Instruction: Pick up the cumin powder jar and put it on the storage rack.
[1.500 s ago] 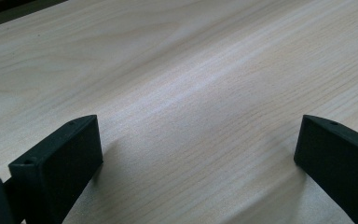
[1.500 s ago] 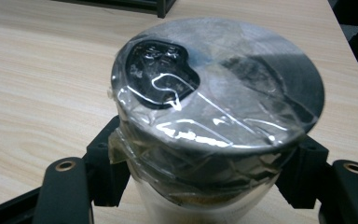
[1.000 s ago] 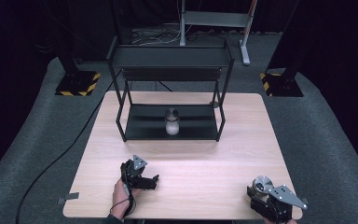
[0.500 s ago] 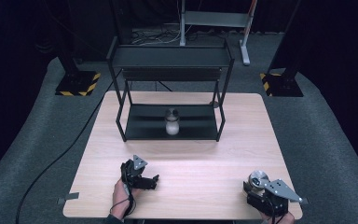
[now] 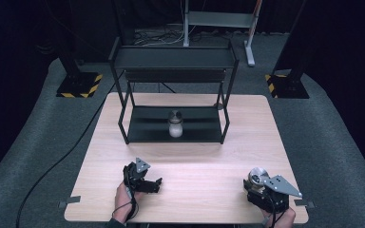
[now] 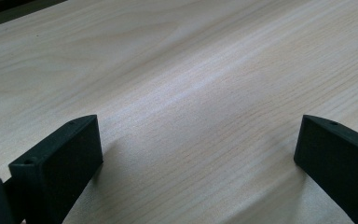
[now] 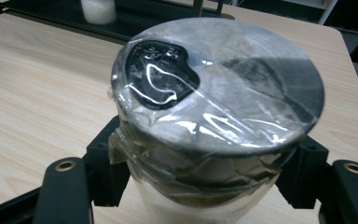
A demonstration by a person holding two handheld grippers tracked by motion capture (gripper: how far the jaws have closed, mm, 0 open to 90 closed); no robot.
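In the high view, the right gripper is holding a white jar with a grey lid over the table's near right corner, well in front of the black shelf rack where a second jar is standing on the bottom shelf, while the left gripper is resting in front of the rack's left end. In the left gripper view, its jaws are standing wide apart over bare wood with nothing between them. In the right gripper view, the two jaws are clamping the jar's sides just below its plastic-wrapped lid, the rack lying beyond it.
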